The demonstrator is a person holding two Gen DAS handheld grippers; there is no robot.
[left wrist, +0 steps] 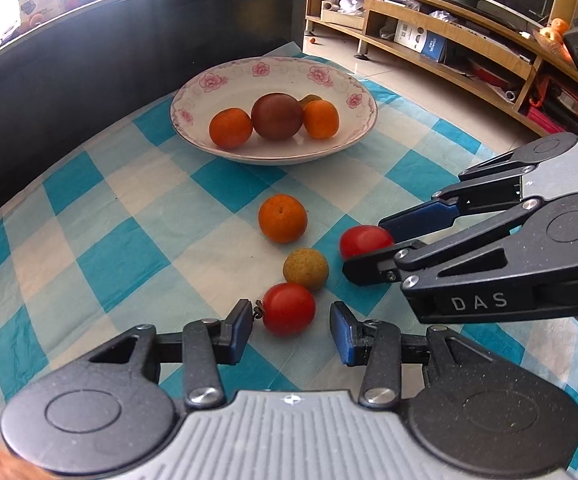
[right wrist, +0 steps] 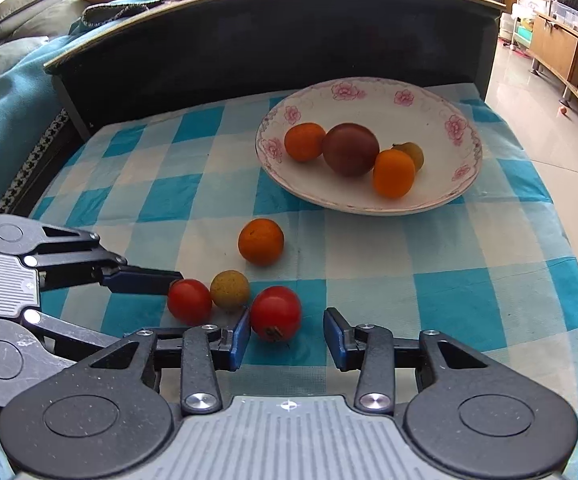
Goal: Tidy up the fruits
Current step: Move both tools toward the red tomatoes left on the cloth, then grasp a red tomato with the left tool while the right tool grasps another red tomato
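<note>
A white flowered bowl (left wrist: 341, 80) (right wrist: 429, 100) holds two small oranges, a dark plum and a yellowish fruit. On the checked cloth lie an orange (left wrist: 283, 218) (right wrist: 261, 241), a tan round fruit (left wrist: 306, 269) (right wrist: 229, 290) and two red tomatoes. My left gripper (left wrist: 291, 330) is open around one tomato (left wrist: 289, 309) (right wrist: 189, 301), fingers apart from it. My right gripper (right wrist: 285, 336) is open around the other tomato (right wrist: 275, 313) (left wrist: 363, 241), its left pad touching or nearly touching it.
A dark raised board (left wrist: 129, 40) (right wrist: 269, 32) stands behind the cloth. Tiled floor and a wooden TV shelf (left wrist: 449, 40) lie to the right. A sofa with teal cover (right wrist: 9, 60) is at the left.
</note>
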